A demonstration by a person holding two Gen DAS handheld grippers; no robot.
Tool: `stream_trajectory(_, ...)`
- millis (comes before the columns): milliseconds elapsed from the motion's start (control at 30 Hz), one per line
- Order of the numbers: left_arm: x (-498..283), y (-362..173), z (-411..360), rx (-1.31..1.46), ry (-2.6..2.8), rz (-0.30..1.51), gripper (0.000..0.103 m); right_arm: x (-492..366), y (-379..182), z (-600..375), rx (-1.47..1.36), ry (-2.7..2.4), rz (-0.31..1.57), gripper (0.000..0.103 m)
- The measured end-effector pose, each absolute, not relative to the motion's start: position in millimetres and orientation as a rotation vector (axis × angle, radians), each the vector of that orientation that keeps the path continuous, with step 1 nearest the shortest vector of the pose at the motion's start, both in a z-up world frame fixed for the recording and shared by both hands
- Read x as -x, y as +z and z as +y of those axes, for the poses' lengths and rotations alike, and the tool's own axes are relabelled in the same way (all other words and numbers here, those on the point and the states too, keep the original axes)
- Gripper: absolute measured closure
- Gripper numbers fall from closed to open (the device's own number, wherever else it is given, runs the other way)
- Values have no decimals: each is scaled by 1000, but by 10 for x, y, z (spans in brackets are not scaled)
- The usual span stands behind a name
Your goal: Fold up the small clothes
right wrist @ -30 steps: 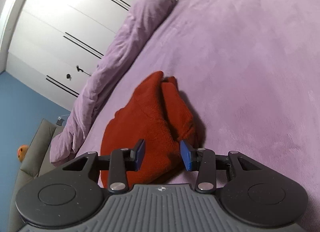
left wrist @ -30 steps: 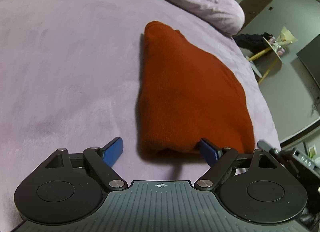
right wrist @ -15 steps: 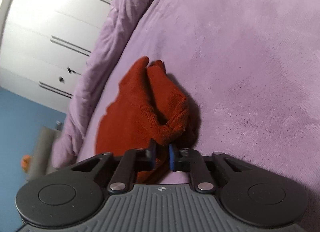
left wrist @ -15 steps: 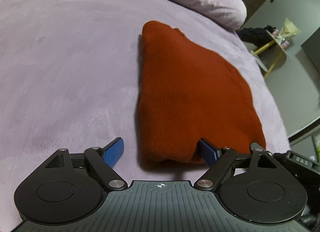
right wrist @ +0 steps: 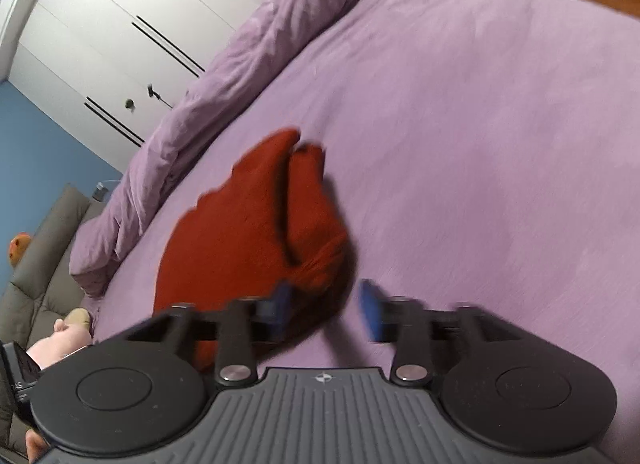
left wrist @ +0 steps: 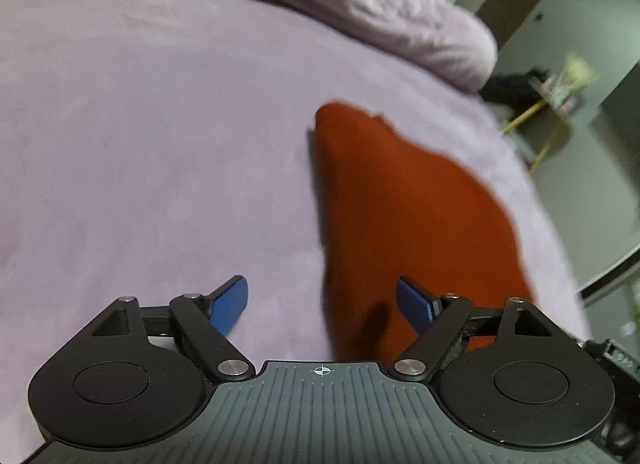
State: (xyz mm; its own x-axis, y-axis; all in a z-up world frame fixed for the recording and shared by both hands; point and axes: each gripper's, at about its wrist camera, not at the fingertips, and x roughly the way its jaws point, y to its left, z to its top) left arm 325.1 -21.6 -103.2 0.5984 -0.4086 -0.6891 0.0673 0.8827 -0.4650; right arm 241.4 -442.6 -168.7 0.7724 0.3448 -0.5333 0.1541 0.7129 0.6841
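Left tool (left wrist: 322, 302): blue pads spread wide, gripping nothing; the near edge of the folded rust-red knit garment (left wrist: 404, 204) sits between them, the right pad over the cloth, the left pad over bare bedding.
Right tool (right wrist: 326, 310): jaws have just been opening, pads now apart and blurred, nothing clamped; the bunched near corner of the rust-red knit garment (right wrist: 256, 232) sits by its left pad, the right pad over bare bedding.

Garment: folded into a rough wedge, narrow end far, wide end near the tools. From the right wrist view two layers show, with a dark crease running between them and a lumpy fold at the near corner. It lies flat on the lilac plush bed cover (right wrist: 460, 124), toward one side of the bed.

Bed and room: rolled lilac duvet (right wrist: 224, 76) along the far edge, white wardrobe doors with dark slot handles (right wrist: 120, 36) behind it, blue wall and grey sofa (right wrist: 44, 248) beside that. In the left view, a yellow-legged stand (left wrist: 536, 124) on the floor past the bed.

Unclear: both frames motion-blurred; garment type unreadable; its near edge is cut off by the tool bodies.
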Motion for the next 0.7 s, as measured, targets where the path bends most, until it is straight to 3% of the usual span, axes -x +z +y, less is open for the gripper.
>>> stream_trajectory(100,-3451,-1111,-193,554,-394,937,14,-2607,-1716,-4682,-921,218,711,26)
stream_trajectory(333,-3868,-1352,-447,599,-445,1010,15,-3385,-1875,-4687,-999,330,820,26)
stream_trajectory(433,-3987,-1397,-503,636,-426,1015,23,-3602,-1906,-4591,-1013,384,837,42)
stream_trajectory(500,-4024,-1420,-537,626,-417,1017,32,-3678,-1958,-4506,-1010,380,863,62)
stream_trajectory(600,-4025,-1403,-504,647,-425,1015,48,-3688,-2018,-4441,-1049,373,845,71)
stream_trajectory(700,-4023,-1328,-410,670,-450,1011,53,-3657,-1975,-4365,-1057,357,823,73)
